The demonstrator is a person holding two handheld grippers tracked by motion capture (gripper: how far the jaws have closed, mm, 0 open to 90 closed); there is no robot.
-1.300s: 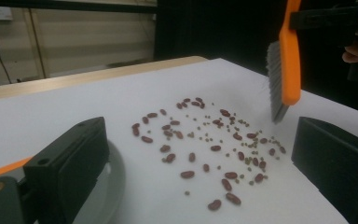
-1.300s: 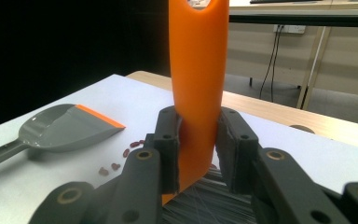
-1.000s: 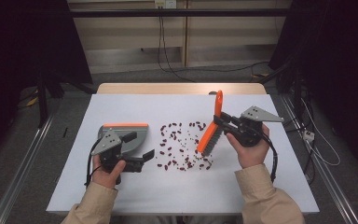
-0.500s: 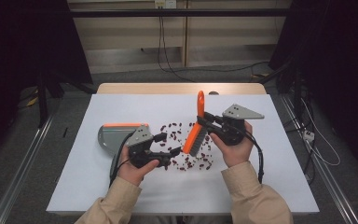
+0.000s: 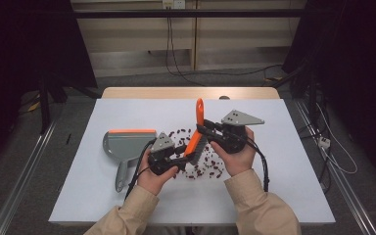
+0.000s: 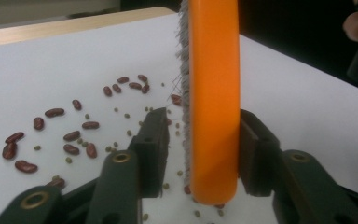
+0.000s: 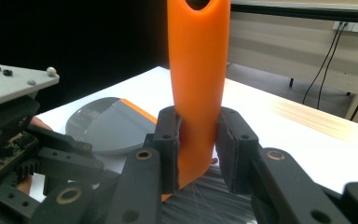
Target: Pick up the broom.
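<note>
Two claws meet over the middle of the white desk (image 5: 274, 196) in the high view: the right claw (image 5: 206, 131), just right of centre, is clamped on the orange brush (image 5: 196, 134), whose handle stands up toward the top of the frame while its bristled head slants down to the lower left. The left claw (image 5: 180, 155), just below and left of it, has just been closing with the brush head between its jaws. Dark red beans (image 5: 210, 169) lie scattered around and under both claws, and a grey dustpan (image 5: 127, 147) with an orange lip lies flat left of centre, apart from the left hand. In the left gripper view, the brush (image 6: 213, 102) rises up the middle of the frame with its orange back facing the camera; the left claw (image 6: 200, 149) stands narrow around its lower end, the right-hand jaw against the orange edge and the left-hand jaw at the bristles. Red beans (image 6: 65, 135) and small green ones dot the desk (image 6: 51, 70) at left. In the right gripper view, the right claw (image 7: 196, 144) squeezes the brush handle (image 7: 198, 70) from both sides, bristles below it, and the dustpan (image 7: 107, 126) lies at centre left.
</note>
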